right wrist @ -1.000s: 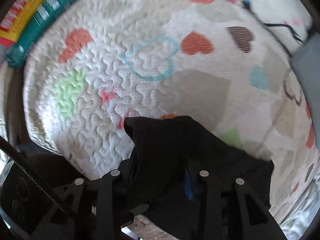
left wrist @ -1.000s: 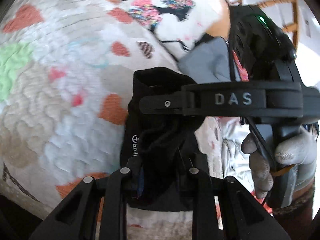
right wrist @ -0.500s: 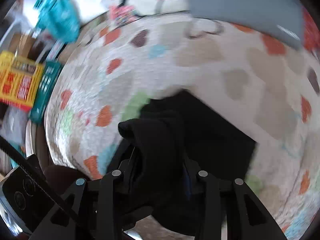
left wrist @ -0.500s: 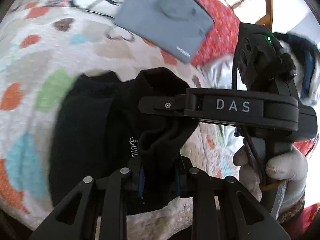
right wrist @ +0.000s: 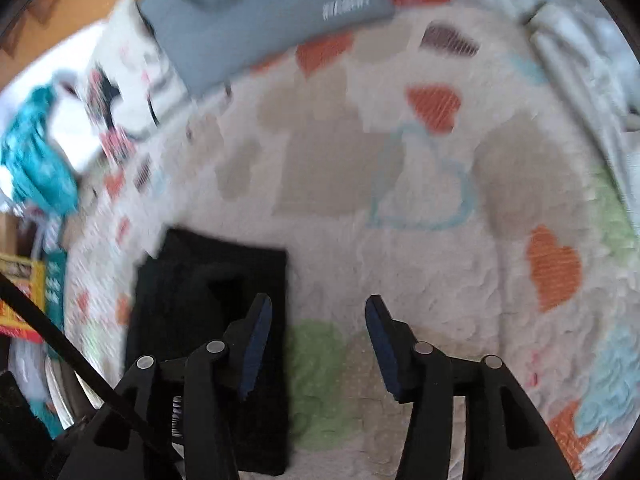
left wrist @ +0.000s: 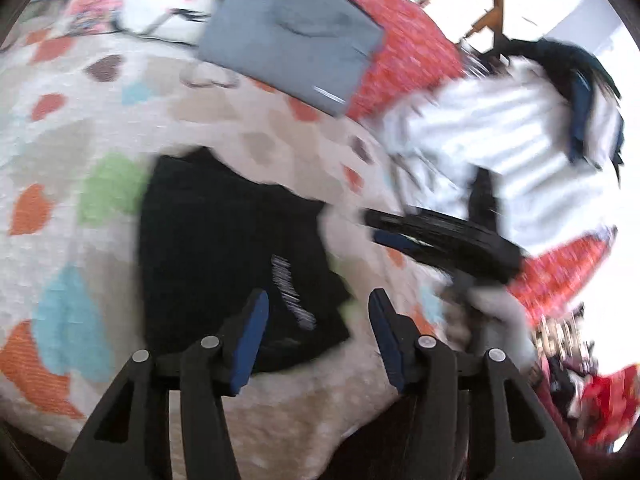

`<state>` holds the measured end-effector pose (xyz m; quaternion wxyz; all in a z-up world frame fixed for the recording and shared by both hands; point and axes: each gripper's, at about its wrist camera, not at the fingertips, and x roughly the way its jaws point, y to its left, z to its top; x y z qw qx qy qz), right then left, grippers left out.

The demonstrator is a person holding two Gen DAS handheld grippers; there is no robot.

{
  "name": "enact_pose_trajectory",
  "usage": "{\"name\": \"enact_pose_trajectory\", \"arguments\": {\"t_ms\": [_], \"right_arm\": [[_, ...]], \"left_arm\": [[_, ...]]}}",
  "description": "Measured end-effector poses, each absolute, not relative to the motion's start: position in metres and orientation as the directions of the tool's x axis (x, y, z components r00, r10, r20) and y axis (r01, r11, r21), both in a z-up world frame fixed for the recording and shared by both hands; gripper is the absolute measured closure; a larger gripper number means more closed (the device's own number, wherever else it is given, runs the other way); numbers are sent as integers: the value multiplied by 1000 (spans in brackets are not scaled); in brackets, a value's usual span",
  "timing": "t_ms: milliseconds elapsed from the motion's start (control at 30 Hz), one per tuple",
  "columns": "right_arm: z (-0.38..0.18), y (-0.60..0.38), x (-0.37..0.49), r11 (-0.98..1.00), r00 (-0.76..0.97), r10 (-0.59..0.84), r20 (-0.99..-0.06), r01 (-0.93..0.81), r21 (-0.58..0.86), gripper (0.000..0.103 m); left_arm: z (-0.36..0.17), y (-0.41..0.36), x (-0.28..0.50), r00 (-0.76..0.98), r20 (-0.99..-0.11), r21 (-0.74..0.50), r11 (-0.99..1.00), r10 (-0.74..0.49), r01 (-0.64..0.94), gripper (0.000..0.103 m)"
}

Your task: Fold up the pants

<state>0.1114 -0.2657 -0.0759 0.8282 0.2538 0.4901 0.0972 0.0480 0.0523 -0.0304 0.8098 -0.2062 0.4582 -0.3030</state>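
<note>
The black pants (left wrist: pixel 224 248) lie folded into a flat rectangle on the white quilt with coloured hearts (left wrist: pixel 80 128); white lettering shows near their front edge. In the right wrist view the pants (right wrist: pixel 208 304) lie at the lower left. My left gripper (left wrist: pixel 316 316) is open and empty just above the pants' front right corner. My right gripper (right wrist: pixel 318 320) is open and empty, its left finger over the pants' right edge. The right gripper also shows blurred in the left wrist view (left wrist: pixel 440 236).
A grey folded garment (left wrist: pixel 288 32) lies on the far side of the quilt beside a red patterned cloth (left wrist: pixel 408 52). A white striped cloth (left wrist: pixel 500 132) is at the right. Teal fabric (right wrist: pixel 36 160) and a yellow box (right wrist: pixel 20 296) sit beyond the quilt's left edge.
Both grippers have opened and let go of the pants. The pants now lie flat and folded on the quilt, and both grippers have drawn back from them.
</note>
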Motion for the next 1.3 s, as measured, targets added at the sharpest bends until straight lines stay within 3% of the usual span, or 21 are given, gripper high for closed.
{"name": "enact_pose_trajectory", "arguments": {"t_ms": [200, 367, 433, 467, 567, 633, 800, 1000, 1133, 1300], "right_arm": [[-80, -214, 114, 564, 393, 769, -505, -44, 825, 48], [-119, -188, 137, 638, 368, 712, -598, 15, 770, 50], [-134, -193, 142, 683, 364, 670, -647, 39, 729, 77], [-140, -197, 140, 696, 369, 653, -662, 53, 716, 103], [-148, -211, 130, 665, 392, 660, -641, 90, 741, 103], [-138, -207, 125, 721, 393, 620, -679, 55, 690, 103], [-130, -181, 120, 836, 377, 525, -763, -58, 546, 103], [-144, -195, 112, 768, 424, 587, -689, -25, 639, 103], [-146, -198, 111, 746, 431, 603, -671, -7, 666, 103], [-151, -206, 107, 698, 450, 642, -621, -8, 716, 103]], "left_arm": [[-79, 62, 69, 381, -696, -595, 786, -608, 167, 52], [-88, 48, 69, 369, -734, -527, 821, -569, 218, 52], [-89, 43, 71, 367, -743, -509, 829, -559, 232, 52], [-88, 43, 72, 358, -746, -508, 827, -562, 240, 52], [-72, 53, 77, 309, -709, -584, 774, -633, 246, 52], [-55, 67, 79, 341, -666, -620, 746, -664, 243, 52], [-46, 77, 137, 394, -696, -586, 792, -600, 171, 51], [-99, 47, 202, 307, -833, -446, 887, -461, 123, 52], [-97, 35, 215, 335, -842, -401, 906, -423, 135, 46], [-95, 66, 233, 356, -818, -475, 880, -451, 23, 45]]}}
